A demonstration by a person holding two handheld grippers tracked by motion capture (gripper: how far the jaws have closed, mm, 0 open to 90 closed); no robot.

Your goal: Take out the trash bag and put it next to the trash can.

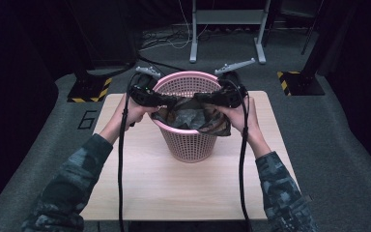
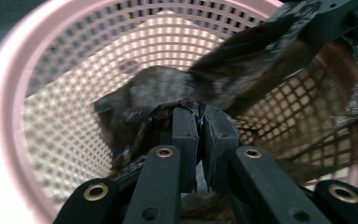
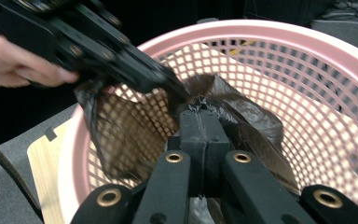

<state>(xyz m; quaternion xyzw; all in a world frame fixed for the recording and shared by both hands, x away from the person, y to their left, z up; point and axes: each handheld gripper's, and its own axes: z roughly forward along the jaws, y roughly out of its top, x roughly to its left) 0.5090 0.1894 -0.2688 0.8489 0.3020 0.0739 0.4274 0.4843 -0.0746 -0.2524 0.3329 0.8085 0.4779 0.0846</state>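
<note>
Table (image 1: pixel 174 193), pink basket (image 1: pixel 188 145) (dark bag (image 1: pixel 188 118) inside)

Dim room, bright middle.

In the high view the light falls from above on the desk (image 1: pixel 174 193) and the pink basket (image 1: pixel 188 140), and the edges sink into black. In the left tool view the basket's near rim is blurry. The black bag (image 2: pixel 168 93) shines a little. Both tool views look soft and grainy.
</note>
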